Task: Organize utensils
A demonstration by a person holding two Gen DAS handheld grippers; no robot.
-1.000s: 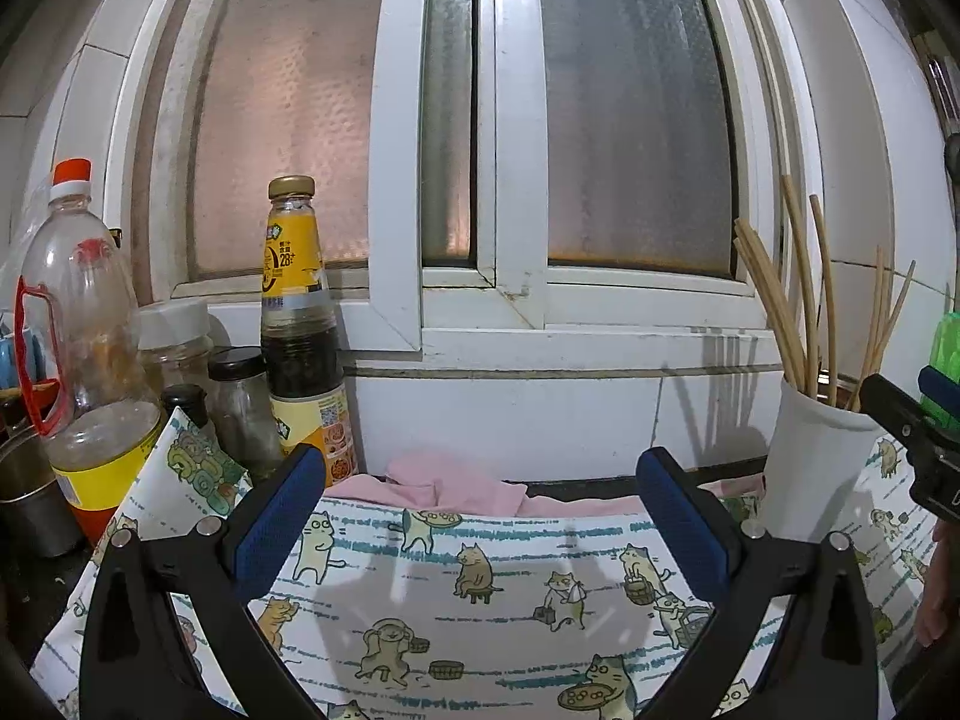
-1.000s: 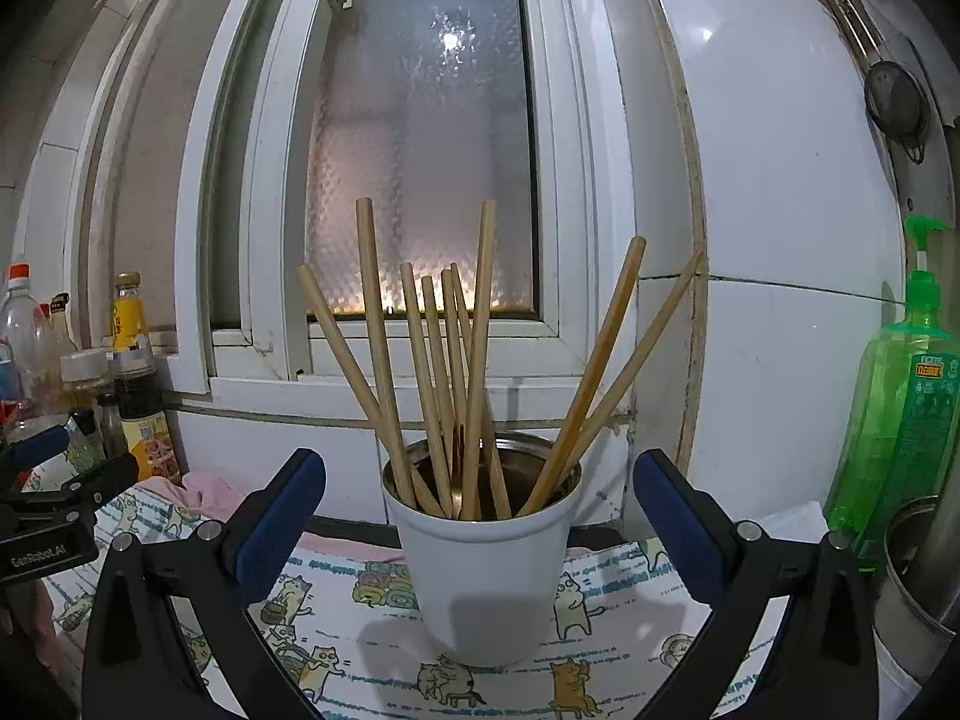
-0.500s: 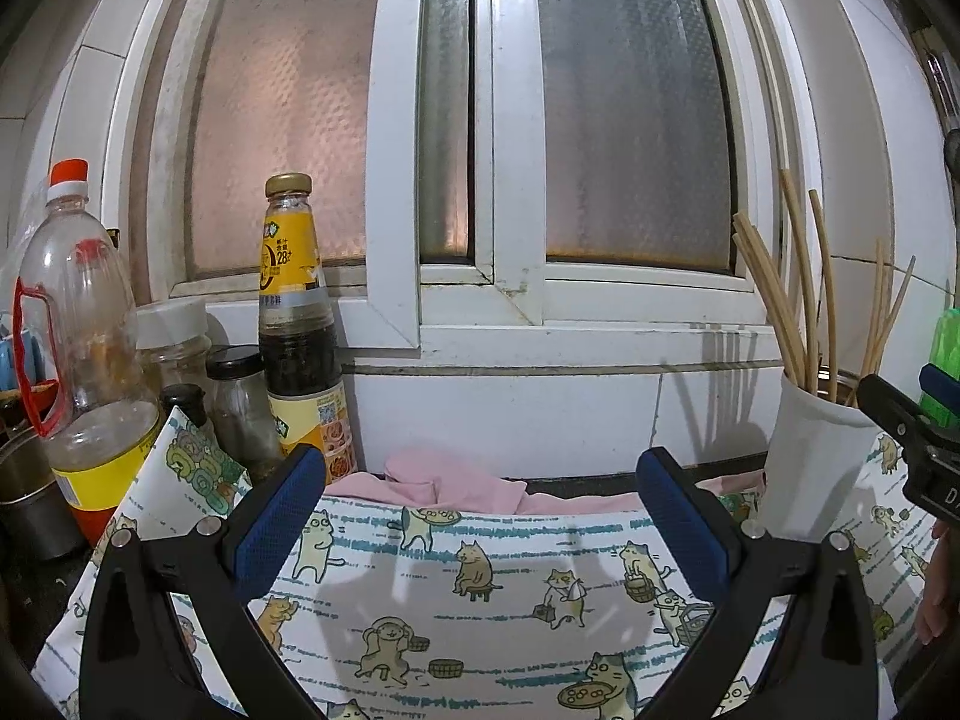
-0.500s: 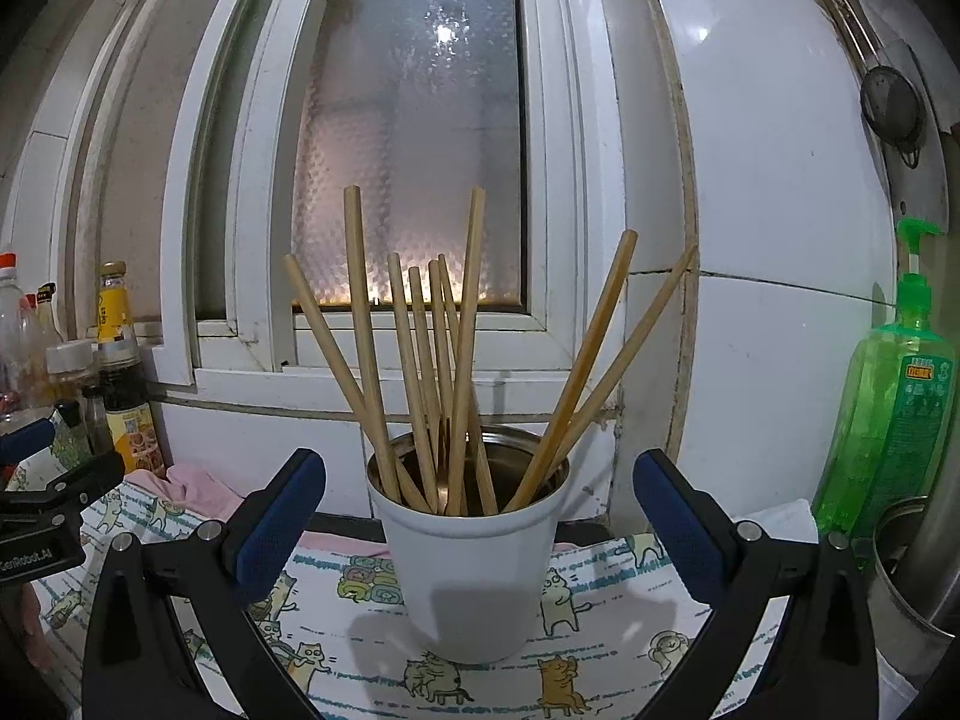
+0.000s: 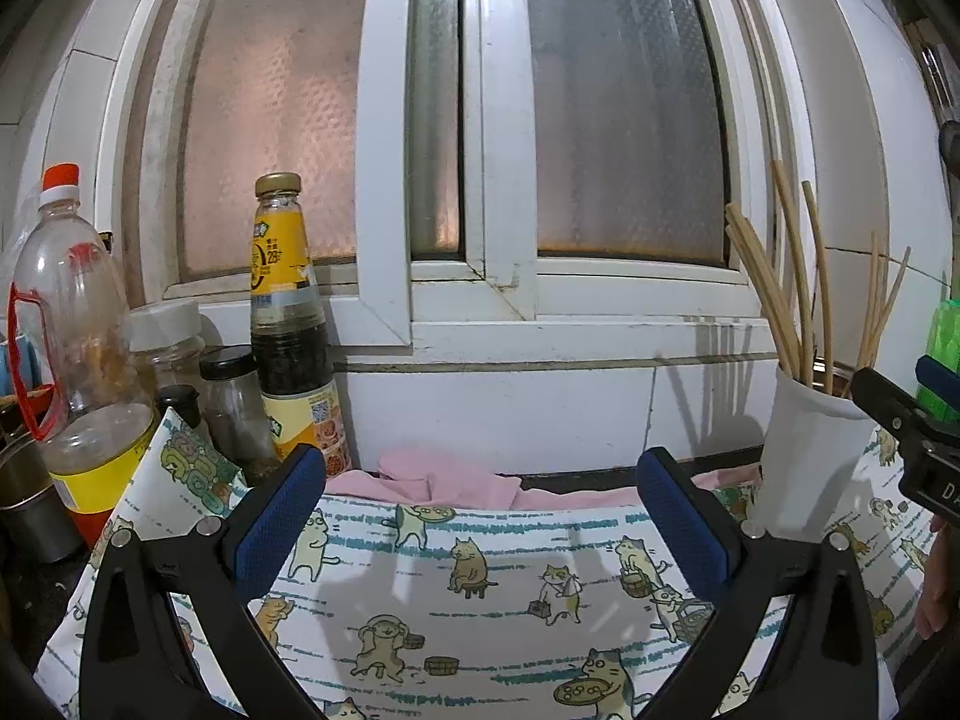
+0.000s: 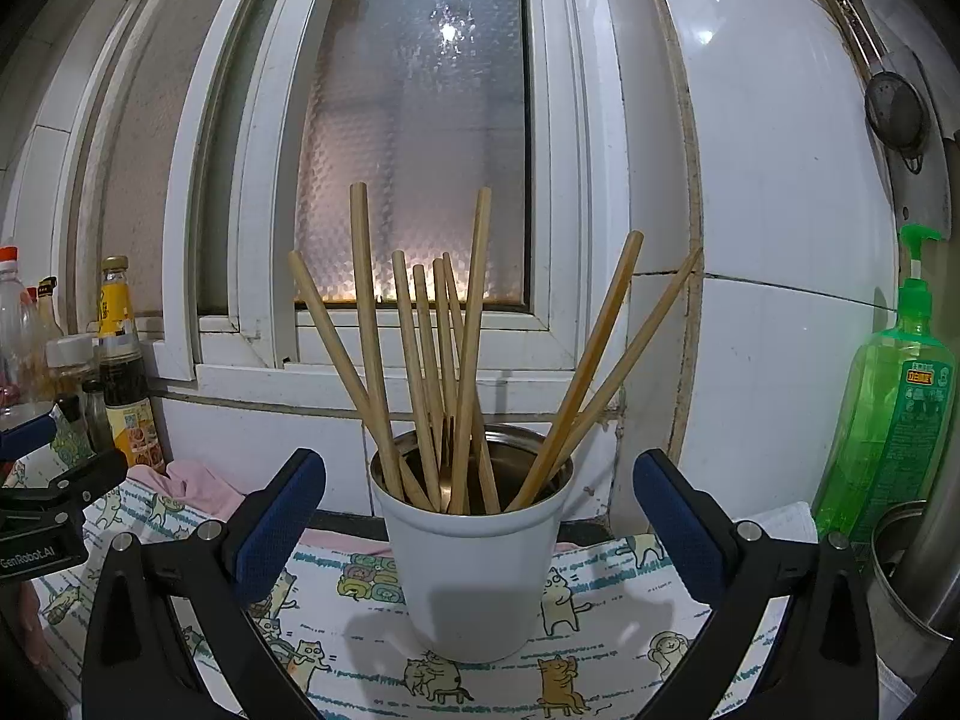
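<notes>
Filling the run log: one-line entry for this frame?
left gripper: open, empty, over cat-print cloth | right gripper: open, facing white cup | chopsticks: upright in cup | contact: none

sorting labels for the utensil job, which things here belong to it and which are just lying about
For the job:
- chopsticks
- white holder cup
- right hand-held gripper, open, in front of the cup
- left hand-held gripper, open, empty

Just lying about:
- green soap bottle
- sauce bottle
- oil bottle
- pink cloth
- cat-print mat
</notes>
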